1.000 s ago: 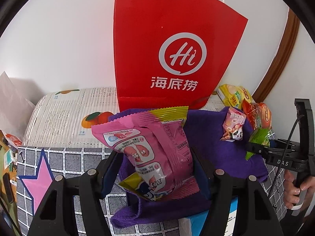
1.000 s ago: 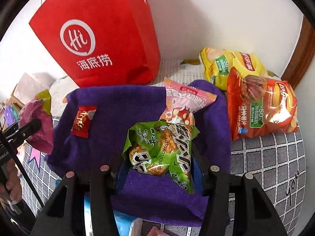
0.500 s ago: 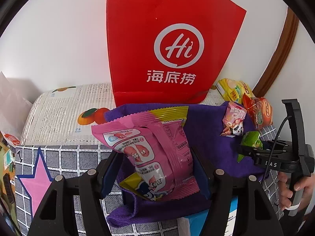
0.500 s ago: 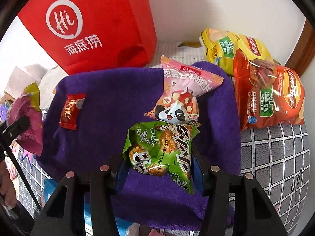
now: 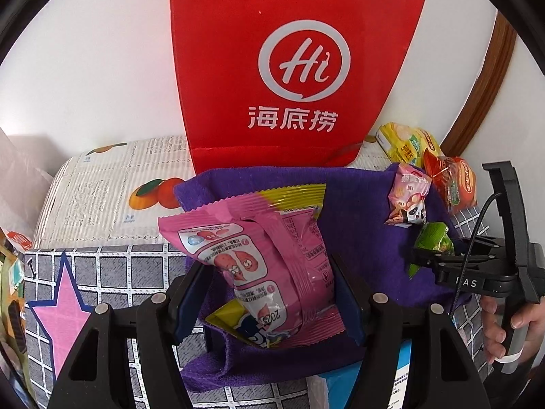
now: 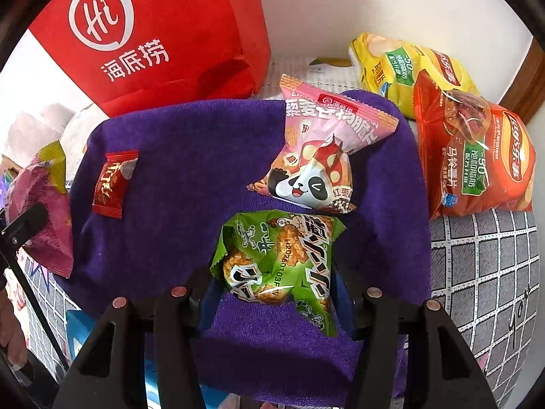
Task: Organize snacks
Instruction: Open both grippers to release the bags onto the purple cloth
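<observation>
My left gripper (image 5: 269, 293) is shut on a pink snack bag (image 5: 262, 259) and holds it over the front left of a purple towel (image 5: 361, 218). My right gripper (image 6: 272, 293) is shut on a green snack bag (image 6: 279, 259) above the towel (image 6: 190, 184), just in front of a pink panda snack bag (image 6: 316, 156) lying on it. A small red candy packet (image 6: 114, 184) lies on the towel's left side. The right gripper with the green bag (image 5: 432, 242) also shows in the left wrist view, and the pink bag (image 6: 41, 211) in the right wrist view.
A tall red paper bag (image 5: 293, 78) stands against the wall behind the towel. A yellow chip bag (image 6: 408, 71) and an orange chip bag (image 6: 477, 150) lie at the right. A grey checked cloth (image 6: 483, 259) covers the table; a blue box (image 5: 385, 375) lies under the towel.
Both grippers have moved forward and lower toward the towel with their bags held. The panda bag and red paper bag look closer.
</observation>
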A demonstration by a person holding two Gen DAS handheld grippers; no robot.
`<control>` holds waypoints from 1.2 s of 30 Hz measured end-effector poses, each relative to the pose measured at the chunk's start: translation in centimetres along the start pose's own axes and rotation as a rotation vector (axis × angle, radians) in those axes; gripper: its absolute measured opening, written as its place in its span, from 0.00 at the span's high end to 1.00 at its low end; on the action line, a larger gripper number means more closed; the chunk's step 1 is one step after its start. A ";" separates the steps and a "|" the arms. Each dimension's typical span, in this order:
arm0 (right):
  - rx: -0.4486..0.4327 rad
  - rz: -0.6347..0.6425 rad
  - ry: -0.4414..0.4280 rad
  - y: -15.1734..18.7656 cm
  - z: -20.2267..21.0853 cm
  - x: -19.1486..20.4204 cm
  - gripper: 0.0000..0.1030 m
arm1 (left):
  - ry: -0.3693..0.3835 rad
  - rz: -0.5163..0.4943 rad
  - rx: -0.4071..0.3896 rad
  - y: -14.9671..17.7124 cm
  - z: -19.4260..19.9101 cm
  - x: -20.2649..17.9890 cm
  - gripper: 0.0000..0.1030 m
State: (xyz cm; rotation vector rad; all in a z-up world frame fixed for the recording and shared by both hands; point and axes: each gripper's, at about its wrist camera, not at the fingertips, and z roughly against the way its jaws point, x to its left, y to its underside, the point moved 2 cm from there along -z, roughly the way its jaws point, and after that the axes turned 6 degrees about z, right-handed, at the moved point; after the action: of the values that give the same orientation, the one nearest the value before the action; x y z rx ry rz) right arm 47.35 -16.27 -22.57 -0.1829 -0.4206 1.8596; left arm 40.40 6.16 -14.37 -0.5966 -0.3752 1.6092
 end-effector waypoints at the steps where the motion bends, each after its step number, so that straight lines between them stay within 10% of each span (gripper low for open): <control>1: -0.005 0.000 0.004 0.0 0.0 0.0 0.44 | -0.003 -0.002 0.003 0.1 -0.1 -0.1 0.36; 9: -0.003 0.023 0.040 -0.1 0.5 0.0 0.29 | -0.012 -0.021 0.025 0.7 -1.0 -0.7 0.36; 36: -0.269 -0.008 0.097 -0.4 9.1 -0.6 0.29 | 0.028 -0.033 0.115 2.1 -4.0 -2.3 0.35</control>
State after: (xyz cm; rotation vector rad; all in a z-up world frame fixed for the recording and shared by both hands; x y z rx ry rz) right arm 44.84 -18.49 -14.05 -0.4508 -0.6030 1.7736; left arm 41.15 3.21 -18.42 -0.5226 -0.2688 1.5775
